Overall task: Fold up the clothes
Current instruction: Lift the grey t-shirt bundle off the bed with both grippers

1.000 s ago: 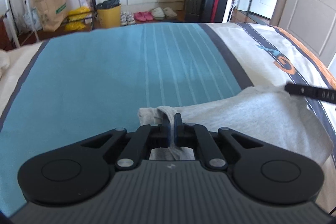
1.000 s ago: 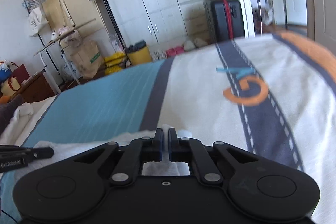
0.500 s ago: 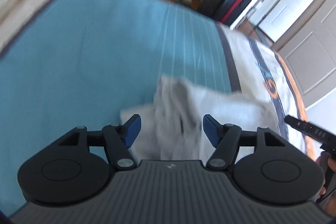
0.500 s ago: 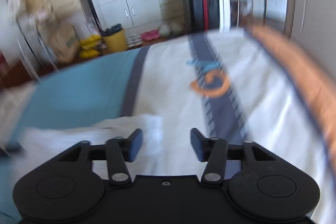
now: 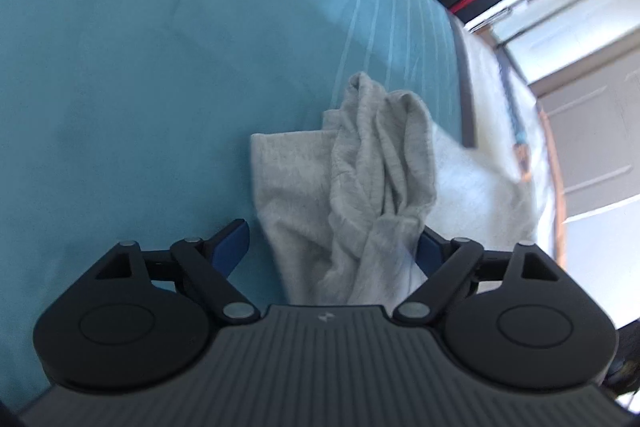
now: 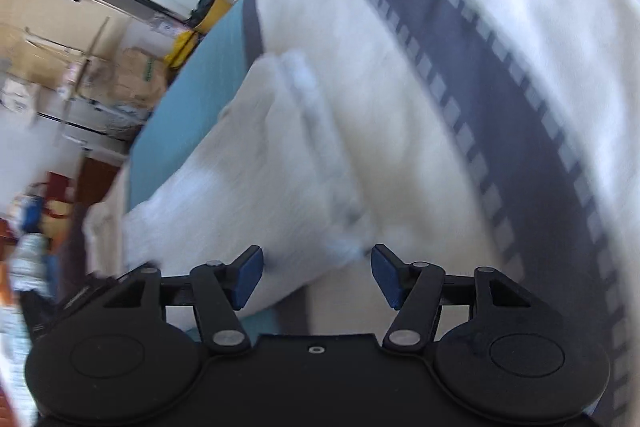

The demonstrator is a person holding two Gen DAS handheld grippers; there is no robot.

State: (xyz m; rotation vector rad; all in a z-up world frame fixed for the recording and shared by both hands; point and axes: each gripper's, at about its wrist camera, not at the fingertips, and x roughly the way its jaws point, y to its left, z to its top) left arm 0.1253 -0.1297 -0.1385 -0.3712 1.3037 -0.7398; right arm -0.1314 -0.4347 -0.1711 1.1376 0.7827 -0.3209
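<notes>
Both grippers, left (image 5: pixel 334 247) and right (image 6: pixel 317 277), are opening, their pads off the grey garment (image 5: pixel 360 179) (bunched between them); that ridge could set a crooked fold.

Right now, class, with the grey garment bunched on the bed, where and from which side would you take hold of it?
Probably grip the raised bunched ridge of the garment, coming from above and closing across it: the folds stand proud of the bed, while the flat panel gives the pads little to pinch. The left gripper, opening, already straddles it.
</notes>
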